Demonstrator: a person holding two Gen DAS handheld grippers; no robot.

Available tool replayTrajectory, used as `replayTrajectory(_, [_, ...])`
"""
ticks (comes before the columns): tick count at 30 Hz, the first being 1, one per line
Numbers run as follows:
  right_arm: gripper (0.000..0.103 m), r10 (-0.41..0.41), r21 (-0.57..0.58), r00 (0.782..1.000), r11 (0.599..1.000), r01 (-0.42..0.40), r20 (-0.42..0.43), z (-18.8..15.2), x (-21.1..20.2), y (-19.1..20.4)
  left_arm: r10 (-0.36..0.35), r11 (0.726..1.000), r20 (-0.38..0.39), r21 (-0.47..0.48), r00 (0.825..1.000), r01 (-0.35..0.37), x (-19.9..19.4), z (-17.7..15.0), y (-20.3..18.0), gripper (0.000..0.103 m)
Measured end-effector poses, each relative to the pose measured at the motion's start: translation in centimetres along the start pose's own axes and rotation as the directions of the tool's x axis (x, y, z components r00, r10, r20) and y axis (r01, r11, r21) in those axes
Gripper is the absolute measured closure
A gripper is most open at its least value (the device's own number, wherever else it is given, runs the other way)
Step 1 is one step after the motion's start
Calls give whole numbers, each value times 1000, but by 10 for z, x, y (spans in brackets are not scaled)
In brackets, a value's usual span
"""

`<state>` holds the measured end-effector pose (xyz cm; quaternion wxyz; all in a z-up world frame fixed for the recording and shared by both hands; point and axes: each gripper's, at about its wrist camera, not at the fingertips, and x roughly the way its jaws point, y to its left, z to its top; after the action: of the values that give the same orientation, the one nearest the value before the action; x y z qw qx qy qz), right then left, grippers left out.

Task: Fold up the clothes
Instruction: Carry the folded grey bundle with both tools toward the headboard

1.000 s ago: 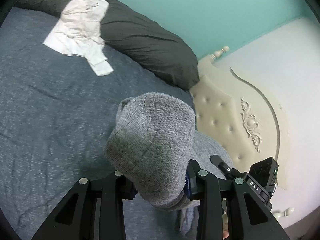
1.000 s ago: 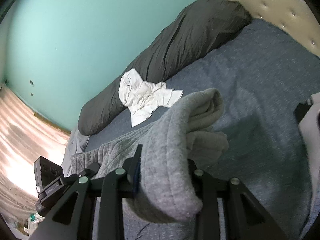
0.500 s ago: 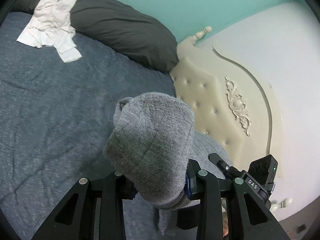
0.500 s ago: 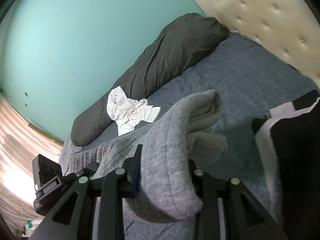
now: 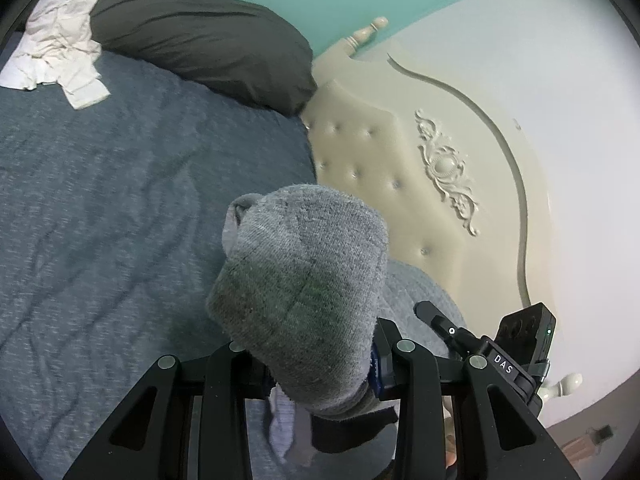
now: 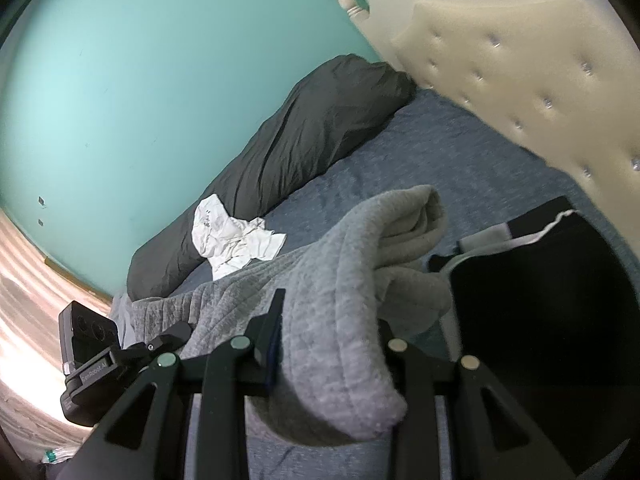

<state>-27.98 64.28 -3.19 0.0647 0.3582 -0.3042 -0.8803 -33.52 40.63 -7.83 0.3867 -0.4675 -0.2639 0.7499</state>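
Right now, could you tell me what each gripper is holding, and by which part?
Both hold the same grey knit garment. The left gripper is clamped on a bunched thick fold of it; the right gripper pinches a bunched edge with a stitched hem. Which garment part cannot be told.

Grey knit garment [image 5: 300, 280], bunched, lifted above bed, perhaps a sweatshirt

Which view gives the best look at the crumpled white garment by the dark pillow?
The right wrist view: the white garment lies whole and unobstructed there, partly on the dark pillow and partly on the blue bedspread. The left wrist view shows the garment at the top left corner, where the round lens border cuts it off.
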Motion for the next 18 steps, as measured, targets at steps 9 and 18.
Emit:
replayTrajectory(9, [73, -31, 8, 999, 999, 31, 16, 6, -32, -36, -28, 999, -21, 28, 999, 29, 27, -11, -34, 67])
replayTrajectory(18, [73, -10, 1, 999, 1000, 10, 52, 21, -49, -51, -34, 996, -5, 79, 999, 34, 35, -5, -67, 67])
